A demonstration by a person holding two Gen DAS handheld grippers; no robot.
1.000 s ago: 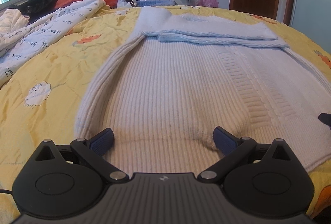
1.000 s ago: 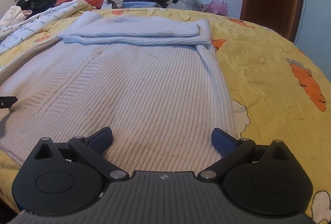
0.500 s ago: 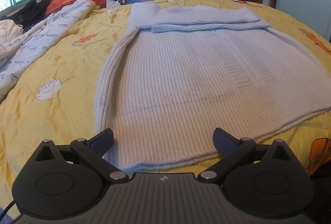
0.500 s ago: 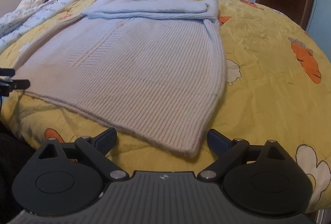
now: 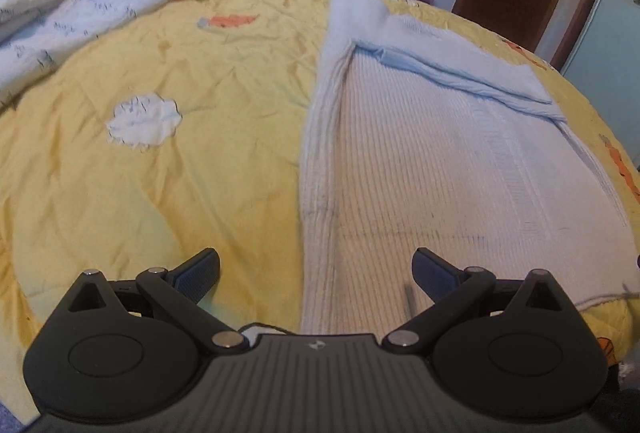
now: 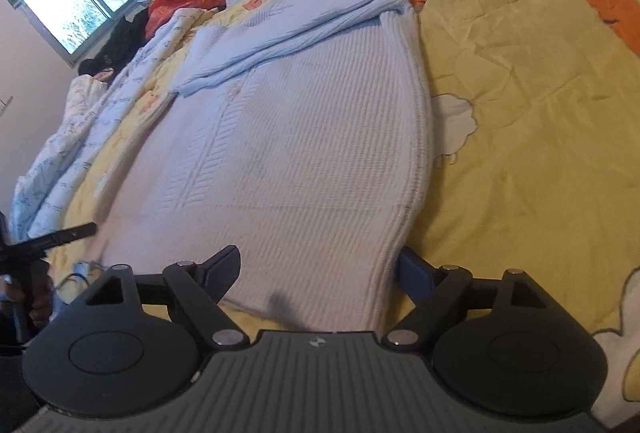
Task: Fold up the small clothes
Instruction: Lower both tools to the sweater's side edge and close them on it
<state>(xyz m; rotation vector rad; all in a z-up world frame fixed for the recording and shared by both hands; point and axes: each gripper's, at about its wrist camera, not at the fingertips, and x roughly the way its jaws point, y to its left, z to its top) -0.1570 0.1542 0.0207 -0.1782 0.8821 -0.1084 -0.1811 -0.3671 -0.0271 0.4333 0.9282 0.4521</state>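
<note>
Both grippers, left gripper and right gripper, have jaws apart, the right's just been closing, and should probably pinch the sweater hem corners evenly.

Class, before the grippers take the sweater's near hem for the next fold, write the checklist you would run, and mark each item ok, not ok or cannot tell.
1. Sleeves folded across the top of the sweater: ok.
2. Body lies flat on the yellow bedspread: ok.
3. Left gripper open over the sweater's left edge: ok.
4. Right gripper, jaws just closing, straddles the right hem corner: ok.
5. Pads already pinching fabric: cannot tell.
</note>
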